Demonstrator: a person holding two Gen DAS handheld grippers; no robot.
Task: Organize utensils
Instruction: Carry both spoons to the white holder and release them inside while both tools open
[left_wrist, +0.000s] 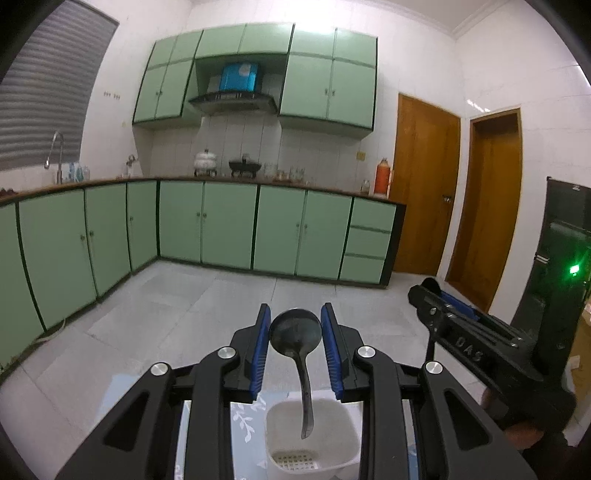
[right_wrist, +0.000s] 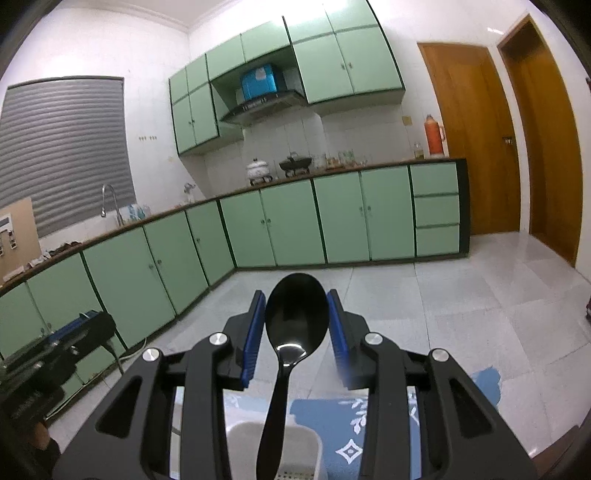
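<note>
Left wrist view: the left gripper (left_wrist: 295, 314) has its jaws clamped on the bowl of a dark metal ladle (left_wrist: 295, 330), whose handle hangs down and back toward the camera. The handle's end is over the open top of a white plastic utensil holder (left_wrist: 277, 435) with a perforated bottom, standing on a surface covered with a blue patterned cloth (left_wrist: 243, 424). At the right edge the right gripper (left_wrist: 436, 295) shows from the side, held in a hand (left_wrist: 524, 432).

Right wrist view: the right gripper (right_wrist: 297, 299) has its jaws clamped on the bowl of a glossy black spoon (right_wrist: 295, 317), bowl upward, the handle running down toward the white holder (right_wrist: 240, 439) near the lower edge. The cloth (right_wrist: 332, 417) lies to the right of the holder.

Background, both views: green cabinets (left_wrist: 229, 225) line the far wall beyond a pale tiled floor (left_wrist: 184, 314).
</note>
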